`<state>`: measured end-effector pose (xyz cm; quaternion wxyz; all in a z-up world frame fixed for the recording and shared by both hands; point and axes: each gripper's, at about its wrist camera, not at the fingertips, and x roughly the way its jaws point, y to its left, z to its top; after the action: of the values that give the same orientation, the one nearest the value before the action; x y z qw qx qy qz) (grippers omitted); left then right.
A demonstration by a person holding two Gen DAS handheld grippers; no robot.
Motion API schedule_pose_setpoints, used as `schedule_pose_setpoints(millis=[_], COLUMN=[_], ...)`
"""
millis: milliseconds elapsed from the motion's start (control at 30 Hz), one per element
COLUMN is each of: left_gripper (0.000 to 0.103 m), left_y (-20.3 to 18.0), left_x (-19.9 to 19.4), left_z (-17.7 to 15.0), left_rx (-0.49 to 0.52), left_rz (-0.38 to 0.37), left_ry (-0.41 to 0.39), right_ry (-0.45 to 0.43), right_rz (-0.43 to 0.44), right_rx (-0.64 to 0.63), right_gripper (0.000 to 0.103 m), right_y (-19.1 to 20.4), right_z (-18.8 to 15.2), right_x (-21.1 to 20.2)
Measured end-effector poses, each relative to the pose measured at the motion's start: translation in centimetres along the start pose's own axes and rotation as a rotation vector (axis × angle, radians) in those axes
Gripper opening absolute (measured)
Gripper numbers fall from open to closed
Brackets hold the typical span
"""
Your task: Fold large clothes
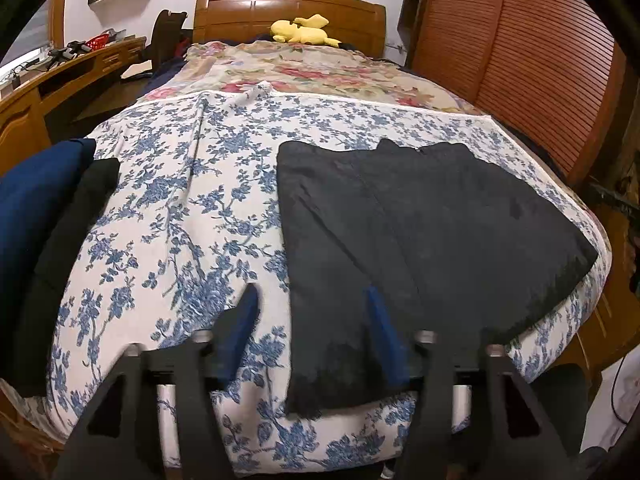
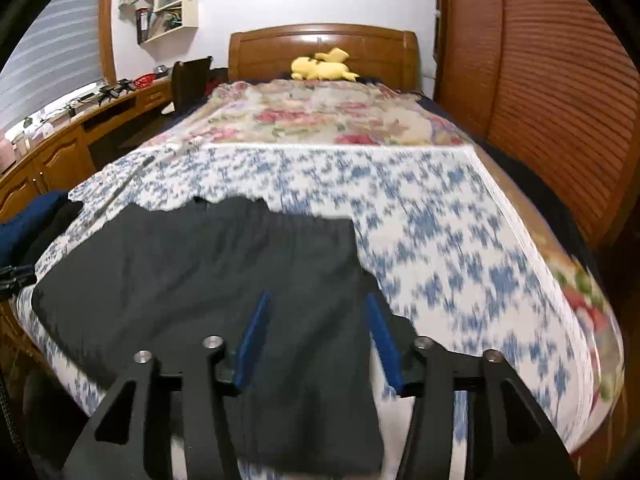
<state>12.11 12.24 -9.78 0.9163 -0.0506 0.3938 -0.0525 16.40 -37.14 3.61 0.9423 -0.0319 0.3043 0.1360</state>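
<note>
Garment (image 1: 420,240) flat on bedspread (image 1: 180,208), navy pile (image 1: 36,200) clear only from left wrist

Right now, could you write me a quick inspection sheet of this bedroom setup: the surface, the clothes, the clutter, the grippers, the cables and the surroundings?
Surface: bed under a blue-flowered sheet, with a pink-flowered cover further up.
Job's things: dark garment lying folded and flat near the foot of the bed.
Clutter: blue and black clothes piled at the bed's left edge; yellow plush toy by the headboard.
Grippers: left gripper and right gripper both open above the garment, holding nothing.
Cables: thin dark cable at the far right.
Surroundings: wooden desk on the left, slatted wooden doors on the right, wall shelves.
</note>
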Motion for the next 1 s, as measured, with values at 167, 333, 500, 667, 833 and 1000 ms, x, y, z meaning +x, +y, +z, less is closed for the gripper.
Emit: schedule_pose_setpoints(millis=[167,333,500,667,833,1000], left_gripper=[0.078,0.078,0.078,0.078,0.078,0.078], left_y=[0.2,0.1,-0.3,-1.0,-1.8,-2.6], left_x=[0.8,1.2,1.1,1.5,2.1,2.6], left_z=[0.4,0.9,2.3,3.0,3.0,2.7], left_rx=[-0.003,-0.004,-0.008,0.019,0.044,0.044], left_rz=[0.013,0.029,0.026,0.013,-0.006,-0.025], left_ry=[-0.004,-0.008,-0.037,-0.036,-0.028,-0.016], right_ry=[0.067,0.185,0.323,0.401,0.254,0.001], right_rz=[0.043,0.033,0.005,0.127,0.176,-0.069], right_rx=[-0.006,0.016,0.123,0.241,0.129,0.111], right_gripper=[0.061,0.061,0.061,0.034,0.007,0.006], right_y=[-0.1,-1.1,-3.3,-4.7,-3.5,-2.7], right_z=[2.6,5.6,6.9,6.8,8.0,10.2], right_x=[6.6,15.5,22.6,25.9,24.3,19.5])
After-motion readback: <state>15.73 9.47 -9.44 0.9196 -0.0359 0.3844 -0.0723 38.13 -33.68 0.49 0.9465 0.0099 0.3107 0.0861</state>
